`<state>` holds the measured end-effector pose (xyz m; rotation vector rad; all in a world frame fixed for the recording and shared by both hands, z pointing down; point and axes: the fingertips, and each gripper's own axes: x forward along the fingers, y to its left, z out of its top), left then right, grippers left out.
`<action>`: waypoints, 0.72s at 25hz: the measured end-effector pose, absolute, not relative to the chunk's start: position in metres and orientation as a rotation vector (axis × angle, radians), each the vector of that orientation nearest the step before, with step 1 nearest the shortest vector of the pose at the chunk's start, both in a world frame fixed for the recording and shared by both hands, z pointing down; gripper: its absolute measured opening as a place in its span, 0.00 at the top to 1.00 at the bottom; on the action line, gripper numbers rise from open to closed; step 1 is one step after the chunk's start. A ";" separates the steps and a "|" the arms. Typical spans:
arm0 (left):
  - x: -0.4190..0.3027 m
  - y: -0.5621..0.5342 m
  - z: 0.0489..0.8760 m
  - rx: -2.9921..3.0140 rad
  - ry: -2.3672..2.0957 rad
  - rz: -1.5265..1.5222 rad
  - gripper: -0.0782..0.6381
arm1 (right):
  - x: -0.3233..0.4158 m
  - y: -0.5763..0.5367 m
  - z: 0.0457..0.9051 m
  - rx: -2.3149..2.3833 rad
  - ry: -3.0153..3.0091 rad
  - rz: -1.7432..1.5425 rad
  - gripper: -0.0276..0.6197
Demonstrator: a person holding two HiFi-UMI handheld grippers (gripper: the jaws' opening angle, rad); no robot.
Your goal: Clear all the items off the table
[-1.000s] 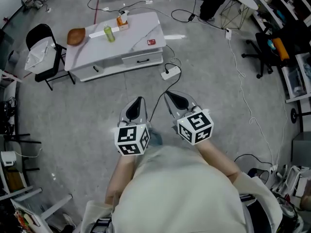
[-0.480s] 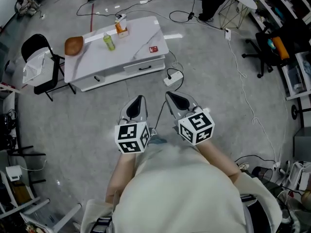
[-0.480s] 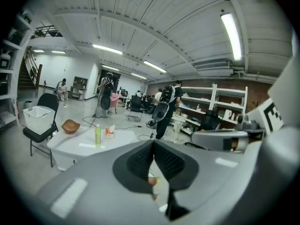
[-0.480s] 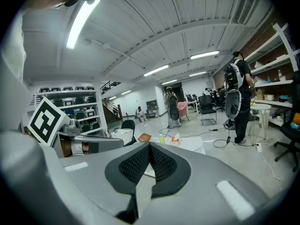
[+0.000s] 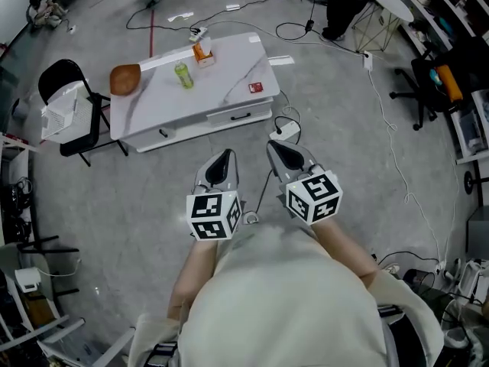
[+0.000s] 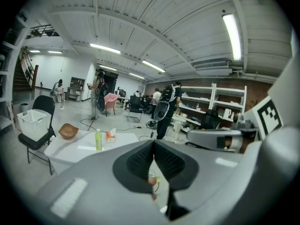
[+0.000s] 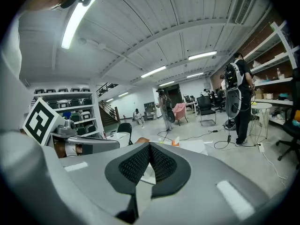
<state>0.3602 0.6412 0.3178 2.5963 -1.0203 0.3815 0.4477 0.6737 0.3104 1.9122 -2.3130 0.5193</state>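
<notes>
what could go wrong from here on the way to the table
1. The power strip lies on the floor between you and the table: a trip risk.
2. The left tool and right tool are shut and empty; reaching like that could knock the upright bottle over.

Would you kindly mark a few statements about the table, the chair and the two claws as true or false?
1. The left claw and the right claw are both shut and empty. True.
2. The green bottle lies on its side on the table. False: it stands upright.
3. The wooden bowl sits at the table end nearest the black chair. True.
4. The white basket stands on the floor. False: it rests on the black chair.
</notes>
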 end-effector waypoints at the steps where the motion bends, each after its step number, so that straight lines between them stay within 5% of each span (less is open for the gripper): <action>1: 0.359 0.638 0.318 2.597 -1.019 0.383 0.88 | 0.447 0.669 0.310 1.915 -2.314 0.520 0.96; 18: 0.350 0.592 0.331 2.522 -1.120 0.358 0.88 | 0.457 0.626 0.324 1.865 -2.331 0.539 0.96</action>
